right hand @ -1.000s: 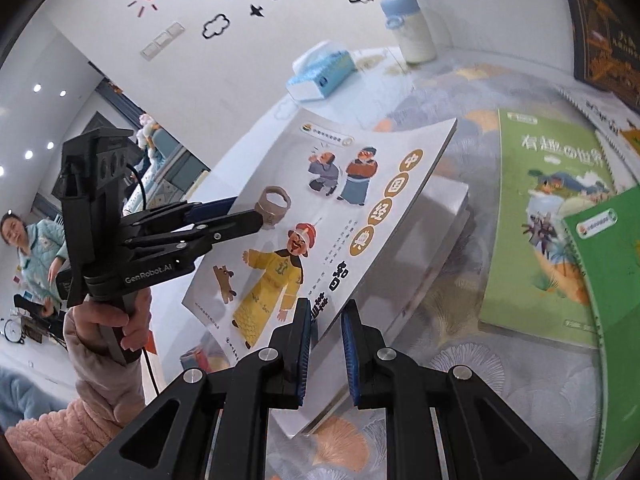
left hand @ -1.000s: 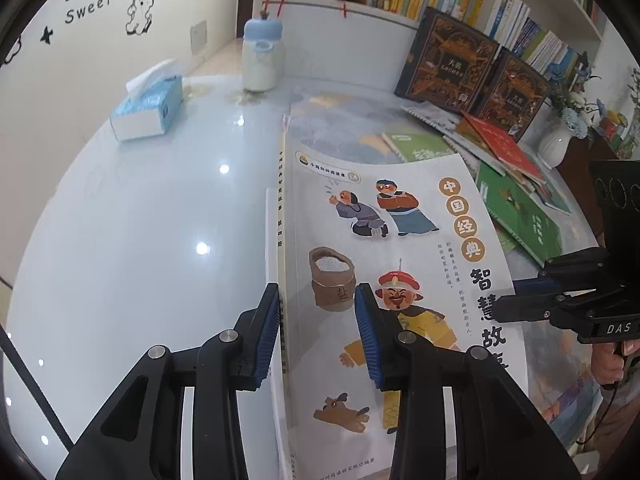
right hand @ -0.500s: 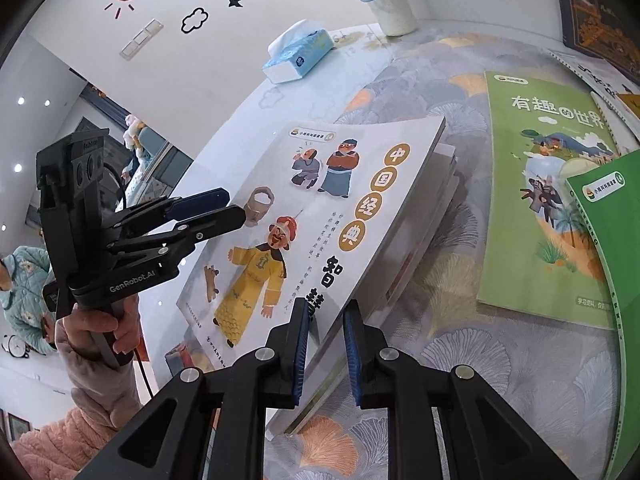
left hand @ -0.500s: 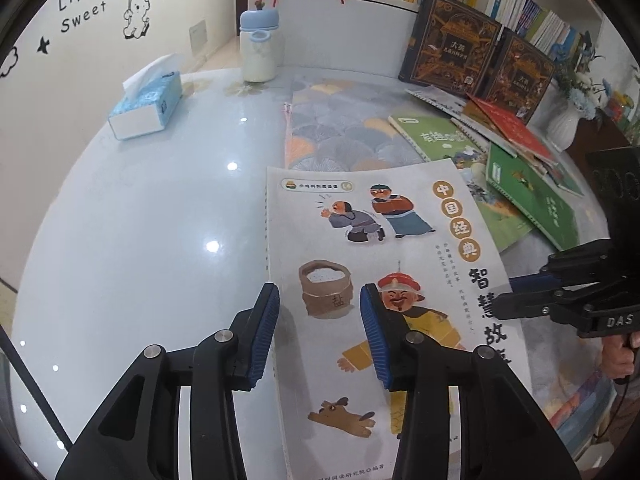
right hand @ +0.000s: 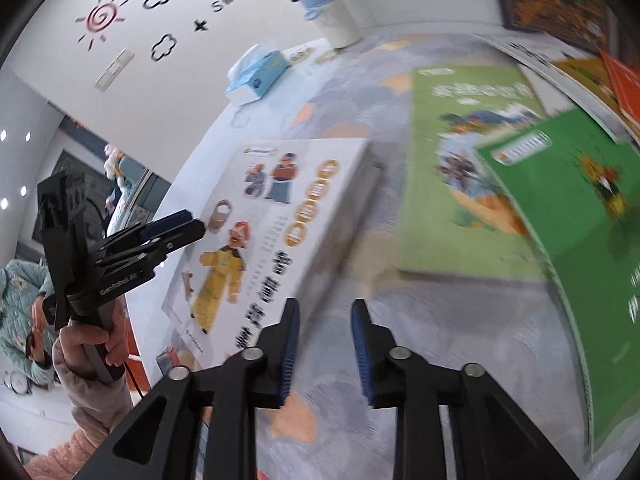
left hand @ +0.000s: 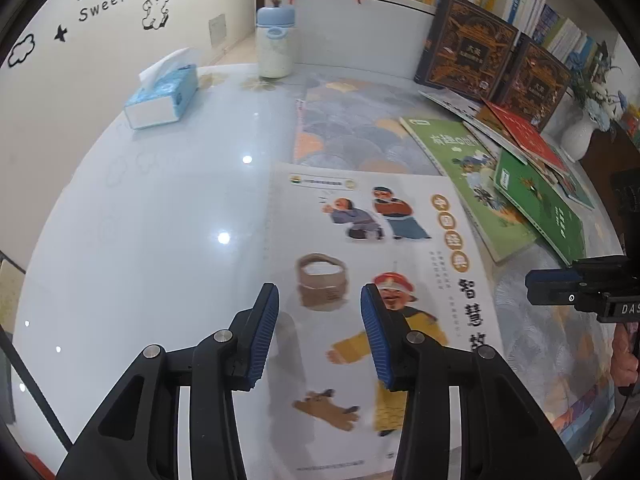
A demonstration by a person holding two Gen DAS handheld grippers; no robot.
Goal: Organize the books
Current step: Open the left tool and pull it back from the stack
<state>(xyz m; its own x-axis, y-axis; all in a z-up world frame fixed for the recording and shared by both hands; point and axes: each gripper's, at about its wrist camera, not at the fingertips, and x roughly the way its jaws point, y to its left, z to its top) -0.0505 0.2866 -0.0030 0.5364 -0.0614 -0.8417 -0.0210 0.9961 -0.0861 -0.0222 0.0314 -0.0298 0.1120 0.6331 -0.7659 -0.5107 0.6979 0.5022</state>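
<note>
Both grippers angle down, left gripper (left hand: pixel 320 336) released above white book (left hand: pixel 372 240), right gripper (right hand: pixel 325 344) opening, empty.

We saw a white book (left hand: pixel 372 264) printed with cartoon figures in yellow, blue and grey — its title in gold discs. Two green books (left hand: pixel 472 184) lay on a grey-and-orange scalloped mat (left hand: pixel 352 128); the tissue box (left hand: pixel 164 96) was pale blue — the table (left hand: pixel 140 240) glossy white.
</note>
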